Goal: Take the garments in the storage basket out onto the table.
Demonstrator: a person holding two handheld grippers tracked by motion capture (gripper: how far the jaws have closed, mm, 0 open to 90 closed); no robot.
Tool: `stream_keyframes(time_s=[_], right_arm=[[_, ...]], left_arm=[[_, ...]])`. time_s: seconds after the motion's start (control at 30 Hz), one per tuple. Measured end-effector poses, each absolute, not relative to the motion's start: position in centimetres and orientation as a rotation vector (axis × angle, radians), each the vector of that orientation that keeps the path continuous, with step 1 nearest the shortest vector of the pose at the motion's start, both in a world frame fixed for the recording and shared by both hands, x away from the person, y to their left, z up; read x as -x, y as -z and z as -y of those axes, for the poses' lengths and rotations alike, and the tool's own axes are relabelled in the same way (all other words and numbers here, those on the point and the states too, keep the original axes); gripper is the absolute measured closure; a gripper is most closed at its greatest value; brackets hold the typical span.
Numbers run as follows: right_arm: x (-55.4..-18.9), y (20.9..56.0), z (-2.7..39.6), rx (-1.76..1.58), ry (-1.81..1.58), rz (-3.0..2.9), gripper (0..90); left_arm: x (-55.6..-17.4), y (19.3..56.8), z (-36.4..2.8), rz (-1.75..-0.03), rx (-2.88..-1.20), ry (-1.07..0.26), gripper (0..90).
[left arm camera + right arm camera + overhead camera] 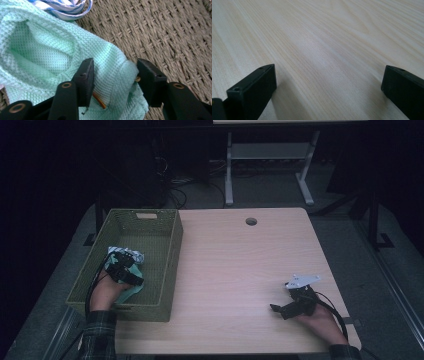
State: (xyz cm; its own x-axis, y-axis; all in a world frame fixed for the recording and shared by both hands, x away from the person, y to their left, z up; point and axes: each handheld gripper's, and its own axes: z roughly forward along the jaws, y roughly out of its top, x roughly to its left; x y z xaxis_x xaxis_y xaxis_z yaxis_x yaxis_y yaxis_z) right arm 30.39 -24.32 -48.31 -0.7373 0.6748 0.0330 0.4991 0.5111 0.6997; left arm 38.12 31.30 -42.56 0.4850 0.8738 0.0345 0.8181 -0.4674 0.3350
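A mint green waffle cloth [50, 50] lies in the olive woven basket [172, 250] at the table's left; in the high view it is the pale green patch [132, 291] under my left hand. My left gripper [115, 67] reaches down into the basket [175, 37], its jaws half apart with a fold of the green cloth between them; the pads are at the fold's sides without clearly pinching it. A blue-and-white striped cloth [67, 7] lies just beyond. My right gripper [329, 72] rests open on the bare wooden tabletop [324, 37] at front right [280, 301], holding nothing.
The basket's tall walls enclose my left gripper [122, 265] and the striped cloth [127, 254]. The light wood table [240, 265] has a round cable hole [251, 221] near its far edge. Beyond it stand a white desk frame [229, 170] and dark floor.
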Motion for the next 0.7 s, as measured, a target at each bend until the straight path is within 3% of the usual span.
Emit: stream_keyframes(time_s=[0.2, 0.33, 0.7], right_arm=[[-30.4, 48.3, 24.3, -0.995, -1.044, -2.511, 0.0], [-30.4, 48.3, 24.3, -0.996, -1.044, -2.509, 0.0], [-30.4, 48.3, 24.4, -1.000, -1.040, -2.508, 0.0]], left_arm=[[-38.1, 42.2, -31.3, -1.475, -2.459, -0.304, 73.1], [-38.1, 41.9, -31.5, -1.512, -2.428, -0.291, 79.6], [-37.9, 41.0, -32.3, -1.514, -2.297, -0.286, 82.6]])
